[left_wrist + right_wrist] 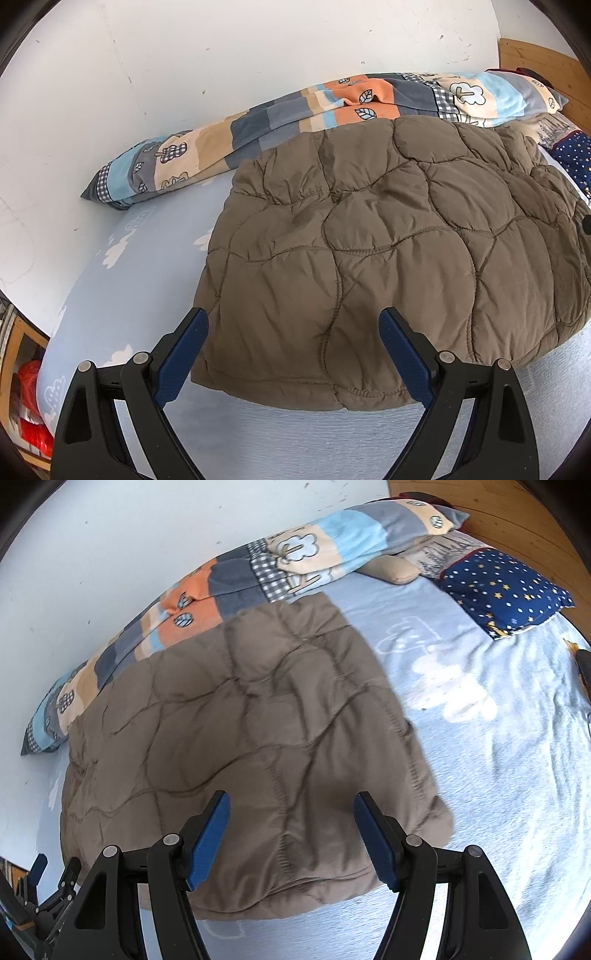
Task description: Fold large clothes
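Observation:
A brown quilted jacket [369, 236] lies folded into a rough rectangle on the light blue bed sheet [147, 258]. It also shows in the right wrist view [236, 731]. My left gripper [293, 317] is open and empty, hovering above the jacket's near left corner. My right gripper [291, 801] is open and empty above the jacket's near right part. The left gripper shows at the lower left of the right wrist view [40, 878].
A patchwork blanket [295, 110] lies rolled along the white wall [184, 55]. A navy star-patterned pillow [506, 587] and a beige soft toy [391, 568] sit by the wooden headboard [498, 513]. A shelf with red items [31, 406] stands left of the bed.

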A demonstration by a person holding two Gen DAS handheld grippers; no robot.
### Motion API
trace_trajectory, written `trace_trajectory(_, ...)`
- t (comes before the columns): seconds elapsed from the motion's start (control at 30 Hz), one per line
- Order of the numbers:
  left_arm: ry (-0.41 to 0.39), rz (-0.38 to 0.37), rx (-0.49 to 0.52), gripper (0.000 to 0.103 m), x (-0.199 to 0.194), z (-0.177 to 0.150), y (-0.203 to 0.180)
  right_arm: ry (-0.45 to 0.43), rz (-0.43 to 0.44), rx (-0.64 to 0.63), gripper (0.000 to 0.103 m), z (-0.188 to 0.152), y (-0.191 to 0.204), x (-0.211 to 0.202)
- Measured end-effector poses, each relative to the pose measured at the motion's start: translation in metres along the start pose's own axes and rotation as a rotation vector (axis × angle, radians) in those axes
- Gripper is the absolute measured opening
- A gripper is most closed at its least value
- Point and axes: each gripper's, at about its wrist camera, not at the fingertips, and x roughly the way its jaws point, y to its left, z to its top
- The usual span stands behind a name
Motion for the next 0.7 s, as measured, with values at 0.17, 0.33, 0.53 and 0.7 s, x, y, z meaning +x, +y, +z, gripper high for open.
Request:
trace_trajectory(0.17, 0.005, 0.006, -0.005, 0.093, 0.002, 0.0, 0.003, -0.004, -0.013, 0.043, 0.073, 0.005, -0.023, -0.001)
trace_trajectory(0.33, 0.008, 0.009, -0.005, 0.093, 0.004, 0.0, 0.005, 0.021, -0.02, 0.07, 0.073, 0.005, -0.039, 0.006)
trace_trajectory(0.53, 0.084, -0.016, -0.053, 0.093, 0.026, -0.001, 0.021, 0.081, -0.026, 0.003, 0.074, -0.002, -0.042, 0.027)
trace_trajectory(0.7, 0.124, -0.039, -0.121, 0.093, 0.041, 0.001, 0.051, 0.022, 0.076, 0.097, 0.074, 0.008, -0.06, -0.002)
